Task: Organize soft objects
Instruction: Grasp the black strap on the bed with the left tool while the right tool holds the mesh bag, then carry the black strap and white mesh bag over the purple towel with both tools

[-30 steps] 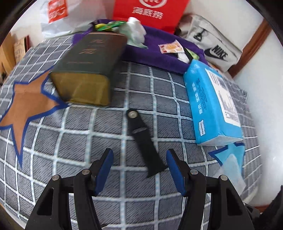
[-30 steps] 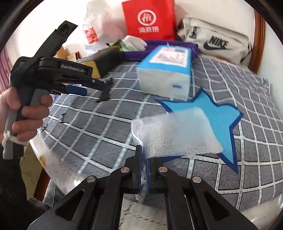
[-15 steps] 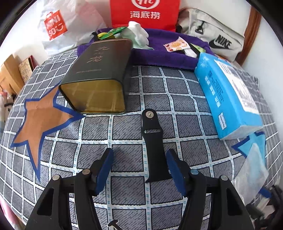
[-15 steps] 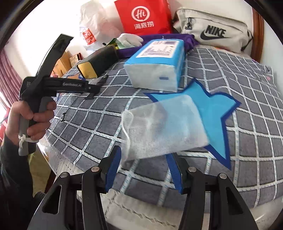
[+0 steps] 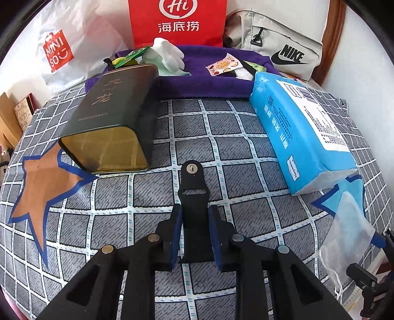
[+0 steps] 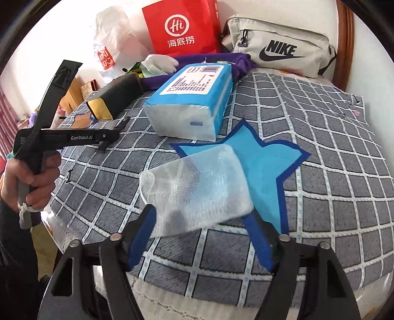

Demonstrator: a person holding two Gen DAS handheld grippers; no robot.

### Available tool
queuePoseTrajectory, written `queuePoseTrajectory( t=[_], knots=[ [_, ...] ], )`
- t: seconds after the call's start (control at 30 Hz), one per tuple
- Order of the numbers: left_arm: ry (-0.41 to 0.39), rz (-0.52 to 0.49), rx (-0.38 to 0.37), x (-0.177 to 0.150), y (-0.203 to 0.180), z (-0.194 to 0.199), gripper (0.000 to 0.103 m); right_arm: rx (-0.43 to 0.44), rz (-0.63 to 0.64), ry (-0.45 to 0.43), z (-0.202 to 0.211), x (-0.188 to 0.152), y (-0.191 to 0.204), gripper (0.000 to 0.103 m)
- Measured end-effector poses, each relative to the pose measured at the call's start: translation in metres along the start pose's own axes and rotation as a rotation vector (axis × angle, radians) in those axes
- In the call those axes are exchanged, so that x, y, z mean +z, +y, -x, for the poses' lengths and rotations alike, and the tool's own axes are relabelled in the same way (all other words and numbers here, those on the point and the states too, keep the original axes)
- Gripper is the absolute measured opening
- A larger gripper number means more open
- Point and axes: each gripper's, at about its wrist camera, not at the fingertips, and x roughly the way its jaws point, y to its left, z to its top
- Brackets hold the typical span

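A black watch strap (image 5: 194,197) lies on the grey checked cloth (image 5: 246,157). My left gripper (image 5: 195,214) is shut on the strap's near end; the strap's far end points away. A white mesh pouch (image 6: 197,189) lies partly over the blue star patch (image 6: 266,157). My right gripper (image 6: 199,221) is open, its fingers on either side of the pouch's near edge, which drapes over them. The pouch also shows in the left wrist view (image 5: 349,229). A blue tissue pack (image 6: 194,98) lies beyond the star.
A dark tin box (image 5: 110,123) lies on its side beside an orange star patch (image 5: 41,182). A purple towel (image 5: 204,81) with white gloves (image 5: 167,54) and sachets lies behind. Red bag (image 5: 177,22), Nike pouch (image 5: 278,41) and Miniso bag (image 5: 59,46) line the back.
My left gripper moved onto the strap and closed on it. My right gripper let go of the mesh pouch and opened wide; the pouch now rests over the blue star.
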Motion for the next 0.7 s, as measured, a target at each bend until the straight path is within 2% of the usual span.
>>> queuePoseTrajectory(
  t=[0.1,0.3,0.47,0.57,0.63,0.67,0.7],
  knots=[
    [-0.014,-0.042,0.011,-0.001,-0.004,0.0,0.02,0.005,0.007,-0.004,-0.006,0.005,0.002,0.077],
    [0.005,0.039,-0.069,-0.004,0.013,0.004,0.02,0.001,0.037,-0.004,-0.019,0.018,0.012,0.087],
    [0.013,0.084,-0.122,-0.009,0.026,0.009,0.02,-0.047,0.063,0.03,-0.038,0.027,0.026,0.093],
    [0.012,0.09,-0.125,-0.012,0.03,0.011,0.02,-0.101,0.048,0.025,-0.044,0.03,0.033,0.094],
    [0.009,0.095,-0.129,-0.014,0.032,0.013,0.02,-0.127,0.047,0.019,-0.047,0.031,0.037,0.09],
    [0.008,0.1,-0.134,-0.015,0.033,0.014,0.02,-0.128,0.045,0.012,-0.048,0.032,0.039,0.084],
    [0.008,0.103,-0.137,-0.016,0.034,0.015,0.02,-0.128,0.042,0.005,-0.047,0.033,0.041,0.073]
  ],
)
